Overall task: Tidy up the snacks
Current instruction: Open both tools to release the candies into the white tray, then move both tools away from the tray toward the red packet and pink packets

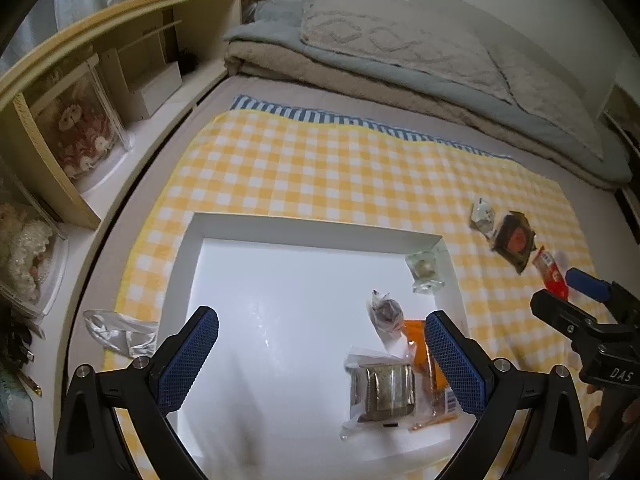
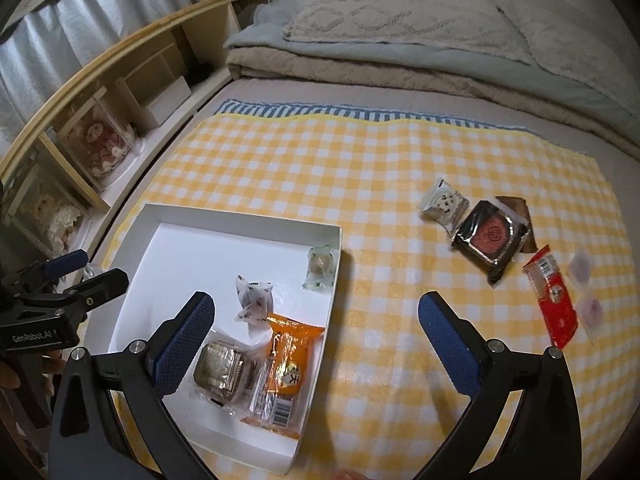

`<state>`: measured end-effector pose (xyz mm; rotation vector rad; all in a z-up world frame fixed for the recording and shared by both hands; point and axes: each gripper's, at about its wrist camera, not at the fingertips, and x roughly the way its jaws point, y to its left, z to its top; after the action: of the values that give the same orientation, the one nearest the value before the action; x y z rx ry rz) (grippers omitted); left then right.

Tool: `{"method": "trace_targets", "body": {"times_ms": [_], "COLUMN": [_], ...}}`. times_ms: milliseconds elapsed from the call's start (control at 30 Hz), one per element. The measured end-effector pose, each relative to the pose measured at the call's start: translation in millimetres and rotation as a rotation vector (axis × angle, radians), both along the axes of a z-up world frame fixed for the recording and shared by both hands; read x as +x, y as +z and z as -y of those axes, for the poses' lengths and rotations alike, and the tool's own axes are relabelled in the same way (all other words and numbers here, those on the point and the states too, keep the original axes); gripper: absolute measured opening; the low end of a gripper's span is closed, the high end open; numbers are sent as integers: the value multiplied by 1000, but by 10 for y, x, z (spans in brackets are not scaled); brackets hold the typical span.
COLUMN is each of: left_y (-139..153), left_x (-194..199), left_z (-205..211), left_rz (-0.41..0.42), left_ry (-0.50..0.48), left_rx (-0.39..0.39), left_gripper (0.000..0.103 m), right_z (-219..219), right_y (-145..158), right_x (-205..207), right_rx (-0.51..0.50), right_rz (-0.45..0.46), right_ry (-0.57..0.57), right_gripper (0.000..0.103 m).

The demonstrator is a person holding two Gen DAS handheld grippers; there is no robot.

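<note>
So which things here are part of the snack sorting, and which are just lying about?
Part of the job:
white box
orange packet and gold-wrapped snack, in the box
black-wrapped cake and red packet, on the checked cloth

Lying about:
folded bedding
shelf with boxed dolls
silver wrapper

the right gripper (image 2: 316, 340) hangs wide open and empty over the yellow checked cloth (image 2: 320, 168), its left finger above the shallow white box (image 2: 224, 220). in the box lie an orange packet (image 2: 286, 364), a clear-wrapped brown cake (image 2: 224, 372), a small white twist-wrapped sweet (image 2: 254, 300) and a pale green-printed sweet (image 2: 320, 266) against the right wall. out on the cloth to the right are a white cookie packet (image 2: 444, 202), a dark-wrapped round cake (image 2: 490, 236) and a red packet (image 2: 554, 298), while the left gripper (image 2: 80, 276) shows at the left edge.
</note>
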<state>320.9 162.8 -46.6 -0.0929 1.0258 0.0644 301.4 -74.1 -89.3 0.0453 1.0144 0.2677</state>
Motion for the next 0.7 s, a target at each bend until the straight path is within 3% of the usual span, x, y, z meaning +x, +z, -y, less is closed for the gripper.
{"method": "trace_targets", "body": {"times_ms": [400,700], "left_y": [419,535], "left_x": [-456,-538], "left_z": [184,485], "left_rz": [60,86], "left_ry": [-37,-88], "left_rx": [20,24], "left_gripper": [103,103], "right_z": [232,655], "right_y": [348,529], "right_x": [-352,-570], "right_rx": [-1,-2], "right_rz": [84,130], "right_ry": [-28,-92], "right_gripper": [103,103]}}
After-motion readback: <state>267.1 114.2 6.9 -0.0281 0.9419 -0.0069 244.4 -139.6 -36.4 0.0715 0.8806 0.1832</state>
